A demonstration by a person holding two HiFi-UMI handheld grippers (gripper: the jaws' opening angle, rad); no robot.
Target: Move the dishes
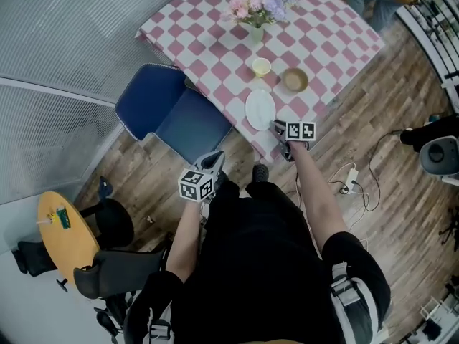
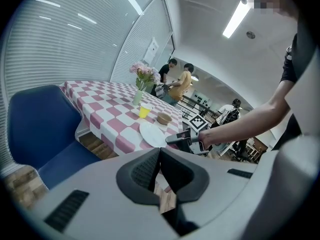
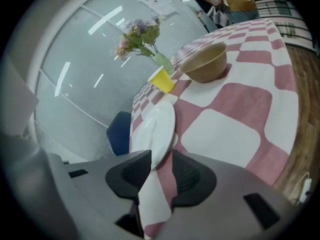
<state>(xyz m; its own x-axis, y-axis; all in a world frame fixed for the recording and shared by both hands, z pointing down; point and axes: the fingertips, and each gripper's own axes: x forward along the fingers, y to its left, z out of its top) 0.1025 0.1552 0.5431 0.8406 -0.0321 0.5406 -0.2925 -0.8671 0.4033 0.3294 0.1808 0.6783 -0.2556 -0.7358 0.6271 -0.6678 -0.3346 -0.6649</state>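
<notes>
Head view: white plate [image 1: 259, 109] at centre frame, near the edge of the checked surface [image 1: 215, 41]. Right hand-held gripper [image 1: 278, 127] at its lower-right rim. Left hand-held gripper [image 1: 214, 162] lower, well apart from the plate.

Left gripper view: jaws pressed together, nothing between.

Right gripper view: jaws spread, plate rim [image 3: 156, 129] reaching between them, not pinched. Plate looks stiff, glossy, breakable; best taken deep on the rim and kept level.

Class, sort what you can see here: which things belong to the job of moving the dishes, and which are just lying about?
Part of the job:
white plate
yellow cup
brown bowl
right gripper, jaws open at the plate's rim

Just lying about:
vase of flowers
blue chair
round yellow table
power strip
</notes>
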